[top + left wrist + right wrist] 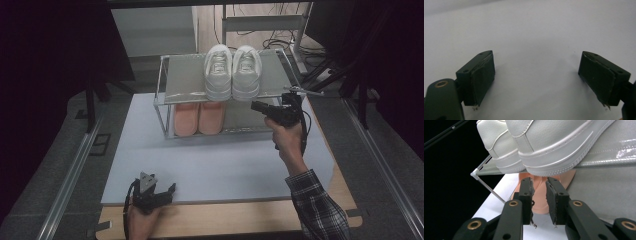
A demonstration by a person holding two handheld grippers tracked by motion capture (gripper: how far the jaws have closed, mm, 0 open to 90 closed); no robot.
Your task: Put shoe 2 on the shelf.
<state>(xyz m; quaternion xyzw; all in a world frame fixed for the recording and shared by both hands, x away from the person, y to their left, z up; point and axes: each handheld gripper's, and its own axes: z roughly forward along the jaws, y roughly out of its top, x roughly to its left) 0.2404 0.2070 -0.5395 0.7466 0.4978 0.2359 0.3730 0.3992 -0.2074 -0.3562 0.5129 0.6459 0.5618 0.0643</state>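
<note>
r hand-held gripper [257, 106] slightly spread, empty, by white sneakers [232, 72]; l hand-held gripper [536, 80] wide spread; pink slippers [199, 118] below.

Pair of white sneakers [232, 71] side by side, upright, atop shelf.

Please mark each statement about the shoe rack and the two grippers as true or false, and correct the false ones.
1. The white sneakers stand on the top shelf of the shoe rack. True.
2. The pink slippers lie on the table beside the rack. False: they sit on the lower shelf.
3. The right gripper holds a sneaker. False: its jaws stand slightly apart with nothing between them, just below the sneaker heels.
4. The left gripper is open over the bare white mat. True.
</note>
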